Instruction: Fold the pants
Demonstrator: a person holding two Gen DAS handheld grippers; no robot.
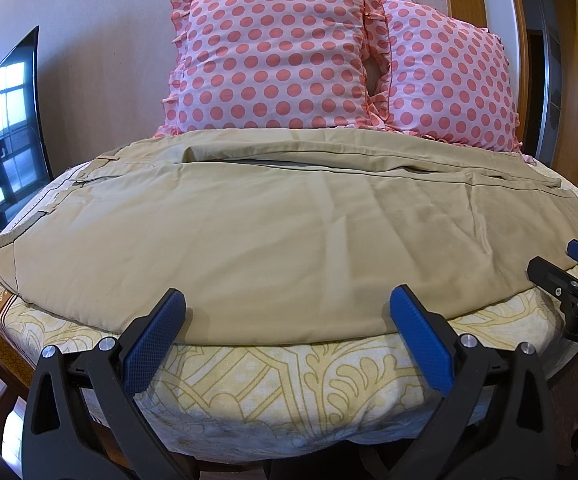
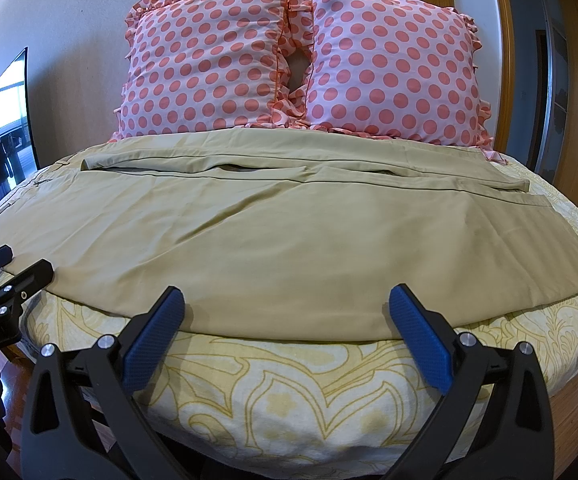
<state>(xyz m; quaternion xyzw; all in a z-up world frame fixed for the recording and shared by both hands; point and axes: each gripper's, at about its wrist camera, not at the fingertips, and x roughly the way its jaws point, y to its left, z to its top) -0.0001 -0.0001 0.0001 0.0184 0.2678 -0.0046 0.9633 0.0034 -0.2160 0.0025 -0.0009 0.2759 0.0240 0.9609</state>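
Observation:
Khaki pants (image 1: 273, 232) lie spread flat across the bed, waistband to the left, legs running right; they also show in the right wrist view (image 2: 249, 236). My left gripper (image 1: 287, 304) is open, its blue pads just at the pants' near edge, holding nothing. My right gripper (image 2: 287, 304) is open over the near edge further right, also empty. The right gripper shows at the right edge of the left wrist view (image 1: 565, 264). The left gripper shows at the left edge of the right wrist view (image 2: 13, 266).
The bed has a yellow patterned sheet (image 1: 289, 392) (image 2: 289, 392). Two pink polka-dot pillows (image 1: 273, 56) (image 2: 393, 60) stand against the wall behind the pants. A dark TV screen (image 1: 5, 120) is at the left. A wooden door frame (image 2: 505, 40) is at the right.

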